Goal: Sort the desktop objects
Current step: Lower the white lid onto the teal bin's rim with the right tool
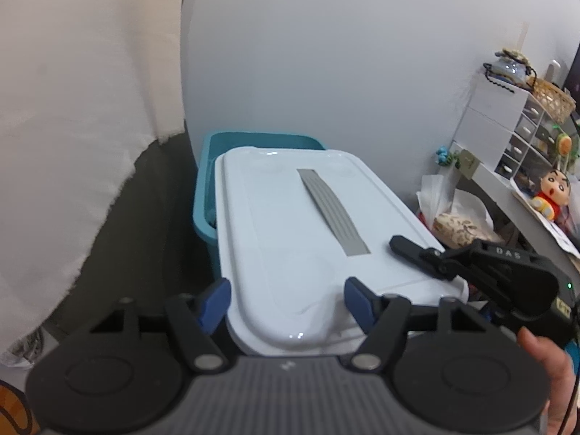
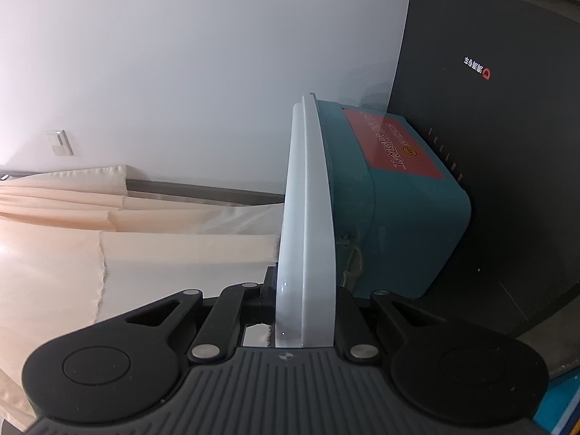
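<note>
Left claw point(image 1: 286, 302): jaws stand partly apart, blue pads on either side of the near end of the white lid point(image 1: 311, 239). The left pad sits at the lid's left edge, the right pad over its top face; whether either presses on it cannot be told.

Right claw point(image 2: 304, 311): closed on the lid's edge point(image 2: 306, 224), which runs between the jaws and fills the gap. In the left wrist view the same claw point(image 1: 427, 257) reaches in from the right and grips the lid's right rim, with a thumb point(image 1: 543, 366) at the lower right.

The lid lies over the teal bin point(image 1: 206, 185), shifted off it: the bin's far rim and left wall show uncovered beyond the lid. A grey ribbed strip point(image 1: 333, 214) runs along the lid's top. The bin's side carries a red label point(image 2: 391, 145) and a dark panel point(image 2: 489, 145) lies against it.

To the right stands a white drawer unit point(image 1: 507, 127), with a doll point(image 1: 551, 195) on the tabletop point(image 1: 504, 188) beside it. A pale curtain point(image 1: 72, 127) hangs at left.
</note>
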`<state>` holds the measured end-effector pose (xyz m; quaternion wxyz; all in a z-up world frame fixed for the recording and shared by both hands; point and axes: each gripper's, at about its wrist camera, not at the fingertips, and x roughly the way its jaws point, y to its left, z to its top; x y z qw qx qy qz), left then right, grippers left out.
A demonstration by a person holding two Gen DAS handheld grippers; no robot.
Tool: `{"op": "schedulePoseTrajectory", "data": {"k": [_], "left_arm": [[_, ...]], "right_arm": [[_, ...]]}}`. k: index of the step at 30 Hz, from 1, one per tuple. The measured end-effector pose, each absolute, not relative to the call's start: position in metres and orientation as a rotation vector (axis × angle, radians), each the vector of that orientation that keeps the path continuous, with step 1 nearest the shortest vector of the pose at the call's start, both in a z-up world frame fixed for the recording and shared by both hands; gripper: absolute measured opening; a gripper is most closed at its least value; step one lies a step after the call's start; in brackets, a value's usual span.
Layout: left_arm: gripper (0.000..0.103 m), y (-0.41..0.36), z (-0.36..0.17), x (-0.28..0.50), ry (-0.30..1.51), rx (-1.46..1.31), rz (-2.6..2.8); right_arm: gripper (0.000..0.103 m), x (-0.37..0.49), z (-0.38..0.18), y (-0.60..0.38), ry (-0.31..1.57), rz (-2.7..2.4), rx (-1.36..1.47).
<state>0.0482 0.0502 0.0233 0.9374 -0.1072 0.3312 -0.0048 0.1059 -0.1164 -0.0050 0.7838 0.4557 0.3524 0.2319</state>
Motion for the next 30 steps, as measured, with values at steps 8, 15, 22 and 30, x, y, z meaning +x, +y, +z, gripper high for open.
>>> {"op": "schedulePoseTrajectory", "data": {"k": [8, 15, 22, 30], "left_arm": [[0.069, 0.056, 0.023, 0.047, 0.687, -0.221, 0.007], [0.065, 0.052, 0.023, 0.043, 0.696, -0.202, 0.024], [0.062, 0.051, 0.021, 0.043, 0.702, -0.201, 0.038], [0.062, 0.05, 0.022, 0.042, 0.708, -0.199, 0.04]], "right_arm": [[0.012, 0.114, -0.01, -0.115, 0.787, 0.462, 0.961], [0.015, 0.12, -0.01, -0.107, 0.8, 0.463, 0.932], [0.017, 0.126, -0.012, -0.101, 0.824, 0.46, 0.926], [0.042, 0.128, -0.011, -0.097, 0.844, 0.436, 0.887]]}}
